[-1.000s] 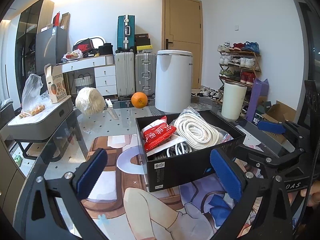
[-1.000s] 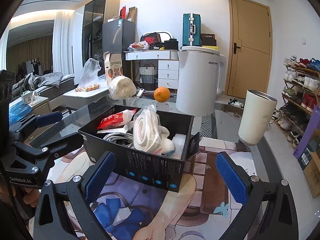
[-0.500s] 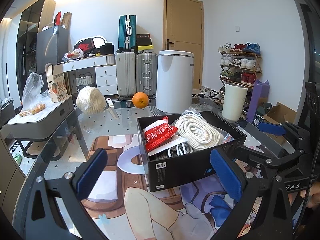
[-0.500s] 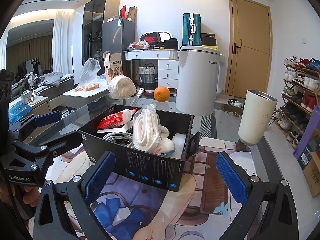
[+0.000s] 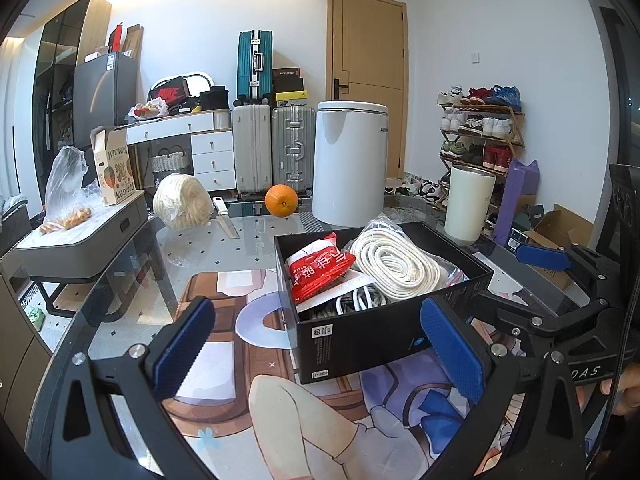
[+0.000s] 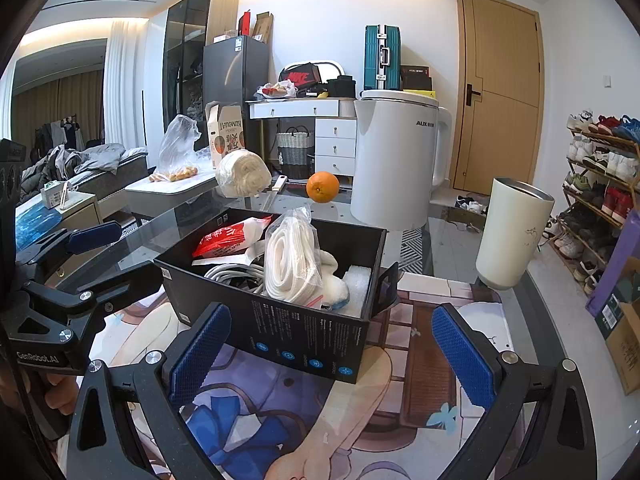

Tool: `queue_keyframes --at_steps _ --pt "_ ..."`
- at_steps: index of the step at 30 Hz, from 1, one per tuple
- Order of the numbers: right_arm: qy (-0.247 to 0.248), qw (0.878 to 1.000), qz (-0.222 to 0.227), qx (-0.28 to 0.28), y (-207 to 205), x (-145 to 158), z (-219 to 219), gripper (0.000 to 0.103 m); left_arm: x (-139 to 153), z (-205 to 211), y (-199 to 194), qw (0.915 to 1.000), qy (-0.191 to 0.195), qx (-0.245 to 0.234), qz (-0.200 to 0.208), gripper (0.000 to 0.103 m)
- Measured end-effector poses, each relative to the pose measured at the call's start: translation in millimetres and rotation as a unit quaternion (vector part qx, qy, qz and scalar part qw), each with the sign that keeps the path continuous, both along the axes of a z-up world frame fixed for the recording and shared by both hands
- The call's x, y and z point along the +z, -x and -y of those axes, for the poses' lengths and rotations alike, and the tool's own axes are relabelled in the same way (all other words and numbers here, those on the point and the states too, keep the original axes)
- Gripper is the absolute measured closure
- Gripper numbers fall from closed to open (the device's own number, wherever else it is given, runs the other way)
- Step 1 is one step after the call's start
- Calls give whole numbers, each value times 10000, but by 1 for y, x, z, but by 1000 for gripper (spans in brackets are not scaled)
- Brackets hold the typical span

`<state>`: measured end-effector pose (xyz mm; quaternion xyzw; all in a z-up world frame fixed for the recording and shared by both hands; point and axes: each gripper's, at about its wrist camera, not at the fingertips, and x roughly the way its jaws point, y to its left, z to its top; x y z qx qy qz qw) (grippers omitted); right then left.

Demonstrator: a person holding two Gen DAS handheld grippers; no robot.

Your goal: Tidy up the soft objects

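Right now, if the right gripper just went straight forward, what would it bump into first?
Most likely the black box. The right gripper is open and empty, and the box's printed side wall sits right ahead between its fingers. The bagged white rope is inside, behind that wall. Depth is hard to judge.

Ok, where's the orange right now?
The orange sits on the glass table's far side, beyond the black box, between the white kettle and the bundle of white rope in both views.
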<state>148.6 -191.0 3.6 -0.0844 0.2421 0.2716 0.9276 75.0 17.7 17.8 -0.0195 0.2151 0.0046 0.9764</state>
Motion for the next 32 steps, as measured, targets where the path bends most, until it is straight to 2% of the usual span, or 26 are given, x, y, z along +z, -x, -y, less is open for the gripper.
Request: queue_keyframes --at_steps 32 --pt "3 10000 -6 3 0 1 0 1 5 1 3 9999 -99 10 75 0"
